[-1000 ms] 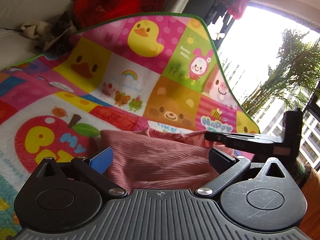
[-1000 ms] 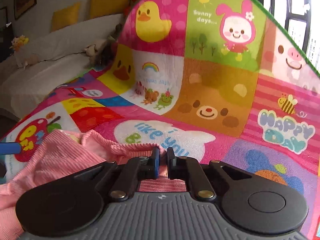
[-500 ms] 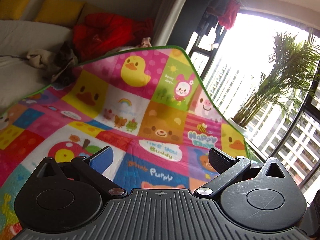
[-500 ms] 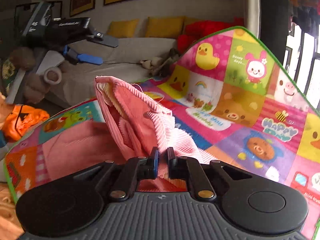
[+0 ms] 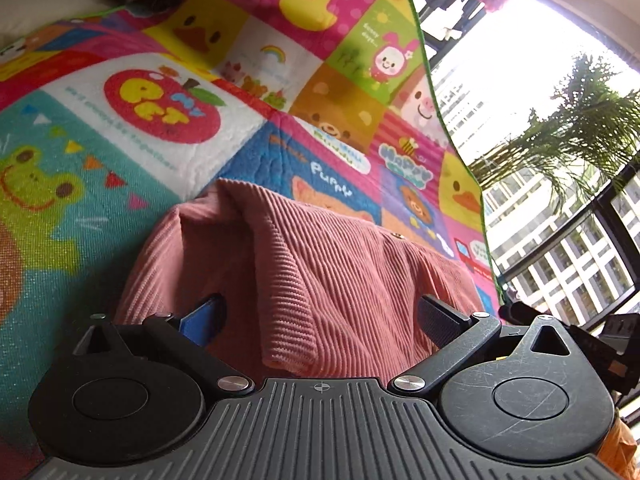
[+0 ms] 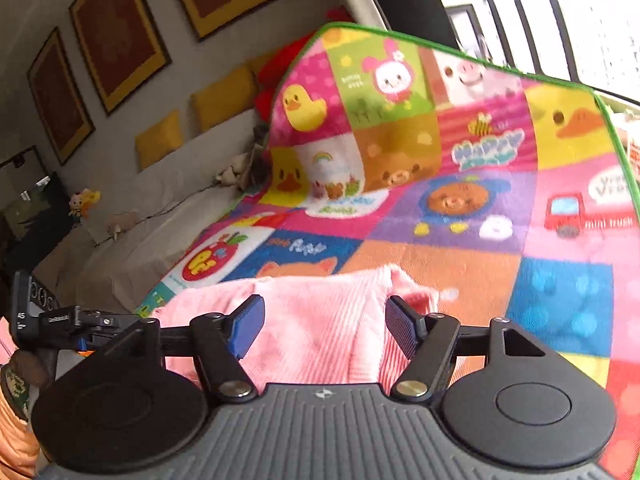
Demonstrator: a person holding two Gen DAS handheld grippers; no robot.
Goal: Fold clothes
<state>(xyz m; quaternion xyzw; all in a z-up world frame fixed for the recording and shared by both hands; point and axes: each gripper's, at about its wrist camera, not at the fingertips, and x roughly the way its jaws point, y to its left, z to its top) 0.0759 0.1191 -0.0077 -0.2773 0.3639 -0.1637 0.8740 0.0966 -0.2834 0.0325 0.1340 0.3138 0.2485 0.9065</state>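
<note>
Garment (image 5: 320, 264), pink ribbed knit, lay folded on patchwork play mat (image 5: 132, 148), one flap doubled over its middle w/ a hemmed edge near the camera. Left gripper (image 5: 320, 314) hovered low over it, fingers spread wide, nothing held. Right gripper (image 6: 325, 330) was also spread wide above the cloth's other end, empty. Sofa (image 6: 132, 216) w/ yellow cushions (image 6: 224, 98) stood behind the mat.
</note>
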